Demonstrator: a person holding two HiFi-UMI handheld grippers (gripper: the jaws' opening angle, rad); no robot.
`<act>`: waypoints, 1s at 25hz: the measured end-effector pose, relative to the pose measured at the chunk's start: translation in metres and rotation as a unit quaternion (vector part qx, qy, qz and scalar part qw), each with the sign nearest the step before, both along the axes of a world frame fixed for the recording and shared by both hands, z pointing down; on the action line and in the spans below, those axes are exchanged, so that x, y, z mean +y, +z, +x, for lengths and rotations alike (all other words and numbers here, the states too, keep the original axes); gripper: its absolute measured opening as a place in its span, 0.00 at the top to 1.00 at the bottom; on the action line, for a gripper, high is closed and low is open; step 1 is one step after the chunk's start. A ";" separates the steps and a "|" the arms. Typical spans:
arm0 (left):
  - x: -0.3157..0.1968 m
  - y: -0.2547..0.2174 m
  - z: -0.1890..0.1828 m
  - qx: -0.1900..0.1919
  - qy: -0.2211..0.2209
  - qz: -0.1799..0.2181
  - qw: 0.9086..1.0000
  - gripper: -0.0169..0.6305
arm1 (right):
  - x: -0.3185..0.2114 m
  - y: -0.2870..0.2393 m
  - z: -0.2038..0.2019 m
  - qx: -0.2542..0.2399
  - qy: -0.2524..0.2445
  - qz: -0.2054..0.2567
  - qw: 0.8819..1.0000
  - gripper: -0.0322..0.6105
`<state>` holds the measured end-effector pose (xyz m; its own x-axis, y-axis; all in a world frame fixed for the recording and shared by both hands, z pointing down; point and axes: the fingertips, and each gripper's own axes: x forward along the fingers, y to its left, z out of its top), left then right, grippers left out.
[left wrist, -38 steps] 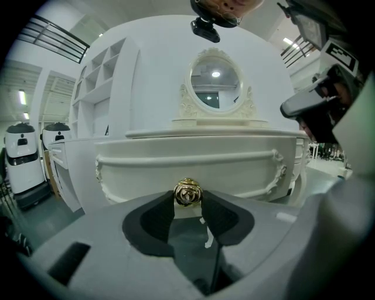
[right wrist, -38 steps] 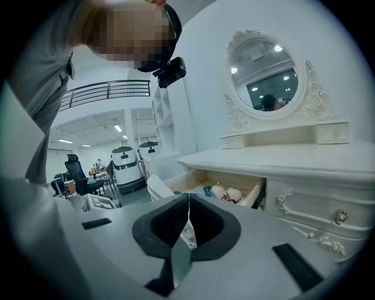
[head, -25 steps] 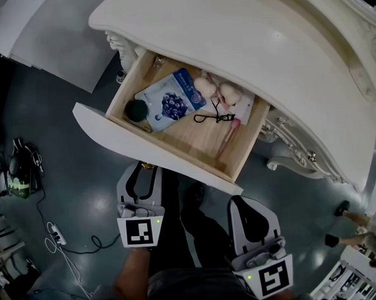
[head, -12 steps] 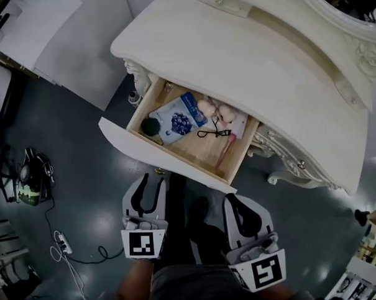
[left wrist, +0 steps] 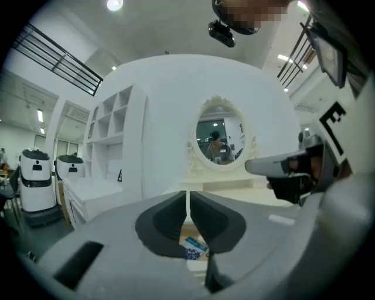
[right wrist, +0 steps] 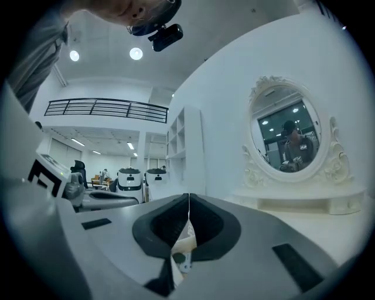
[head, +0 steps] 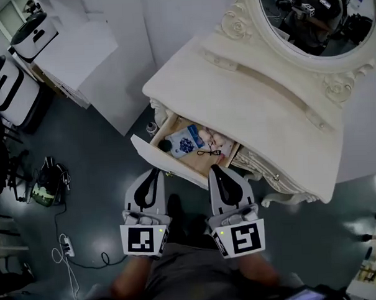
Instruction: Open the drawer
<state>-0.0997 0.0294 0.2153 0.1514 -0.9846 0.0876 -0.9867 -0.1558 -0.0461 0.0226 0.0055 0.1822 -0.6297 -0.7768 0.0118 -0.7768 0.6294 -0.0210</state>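
Note:
The cream dressing table (head: pixel 261 112) has its drawer (head: pixel 156 156) pulled out. Inside lie a blue packet (head: pixel 186 142), a black round item (head: pixel 166 145), pink puffs (head: pixel 211 138) and an eyelash curler (head: pixel 208 152). Both grippers hover just in front of the drawer front, apart from it. My left gripper (head: pixel 154 172) has just been closing; its pads (left wrist: pixel 176 214) now meet with nothing between them. My right gripper (head: pixel 213 169) is shut and empty too. The left gripper (left wrist: pixel 188 196) shows the blue packet (left wrist: pixel 192 247) below its jaws. The right gripper (right wrist: pixel 188 202) points level toward the table.
An oval mirror (head: pixel 313 19) stands on the table's back. White cabinets (head: pixel 78 54) and two white machines (head: pixel 11 85) stand at the left. A dark bag (head: pixel 46 183), cables and a power strip (head: pixel 61 242) lie on the dark floor.
Both grippers rose and drew closer together, and the view pulled back from the table. The left jaws went from open to shut. The drawer stays open.

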 end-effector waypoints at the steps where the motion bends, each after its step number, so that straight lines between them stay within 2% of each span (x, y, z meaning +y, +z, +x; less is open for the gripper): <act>1: 0.002 -0.017 0.002 0.000 -0.001 0.014 1.000 0.93 | 0.002 -0.008 -0.002 -0.002 -0.002 0.005 1.000 0.93; 4: 0.008 -0.053 0.008 -0.018 -0.003 0.030 0.999 0.95 | 0.005 -0.029 -0.008 -0.004 -0.012 0.021 1.000 0.93; 8: 0.011 -0.071 0.012 -0.030 -0.014 0.032 0.999 0.95 | 0.008 -0.038 -0.014 -0.003 -0.019 0.031 0.999 0.93; 25: 0.001 -0.077 0.011 -0.028 0.000 0.038 0.999 0.95 | 0.005 -0.040 -0.028 0.005 -0.020 0.042 0.999 0.93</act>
